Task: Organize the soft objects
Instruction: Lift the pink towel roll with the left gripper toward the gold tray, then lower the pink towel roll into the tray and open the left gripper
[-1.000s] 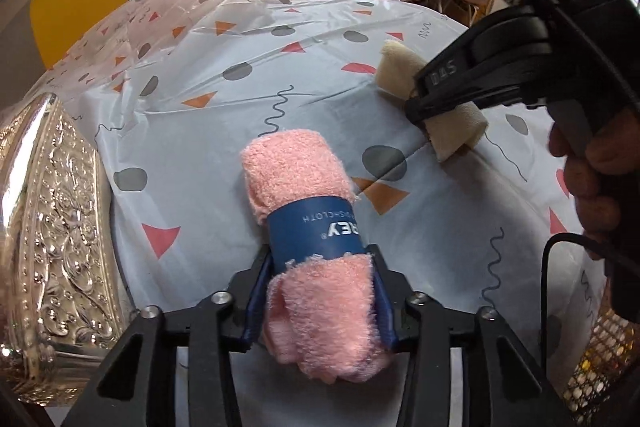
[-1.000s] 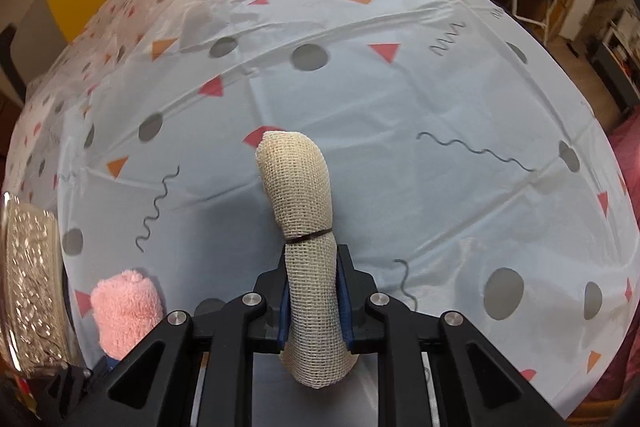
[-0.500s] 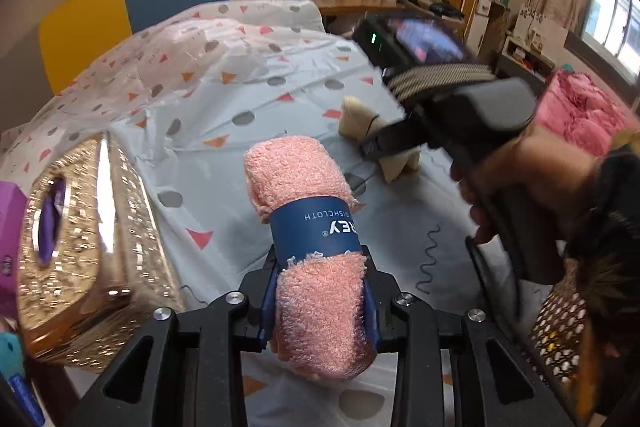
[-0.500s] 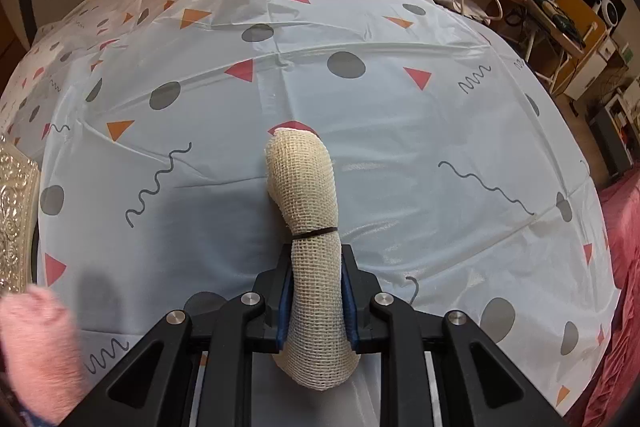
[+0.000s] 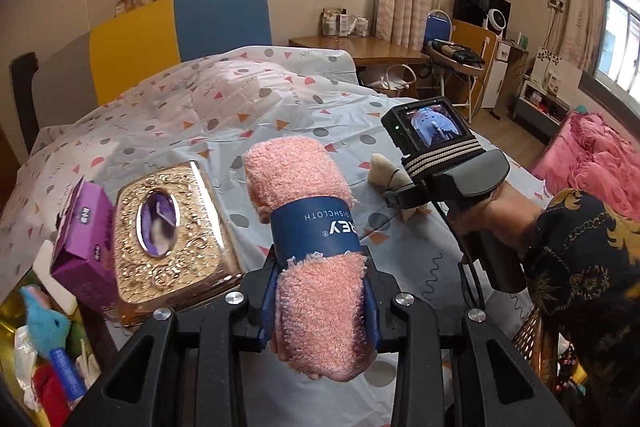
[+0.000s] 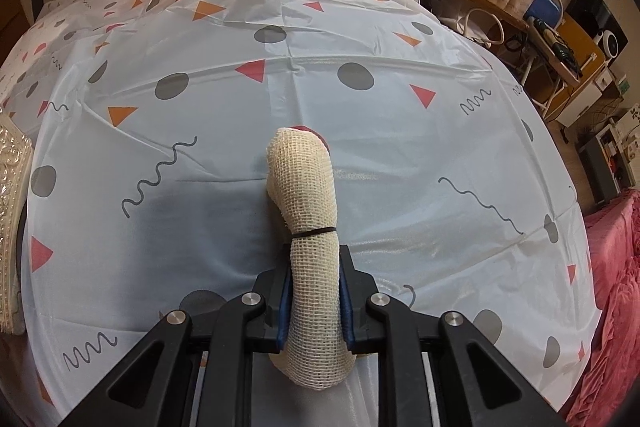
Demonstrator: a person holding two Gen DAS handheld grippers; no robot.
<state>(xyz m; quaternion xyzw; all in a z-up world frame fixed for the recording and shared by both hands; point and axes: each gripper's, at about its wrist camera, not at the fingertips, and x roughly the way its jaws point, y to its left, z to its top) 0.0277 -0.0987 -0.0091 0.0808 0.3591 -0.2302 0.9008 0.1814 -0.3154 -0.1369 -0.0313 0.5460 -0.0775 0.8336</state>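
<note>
Left gripper [image 5: 320, 301] fingers pinch the pink towel roll [image 5: 310, 227] below its paper band, aloft; right gripper [image 6: 314, 303] pinches the mesh cloth roll [image 6: 308, 219] over the bed [image 6: 400, 147]; both soft, light, squashy.

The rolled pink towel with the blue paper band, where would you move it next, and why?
Probably swing it left, toward the bin of soft toys past the gold embossed tissue box. The left gripper already clamps the rolled pink towel with the blue paper band clear of the patterned tablecloth.
</note>
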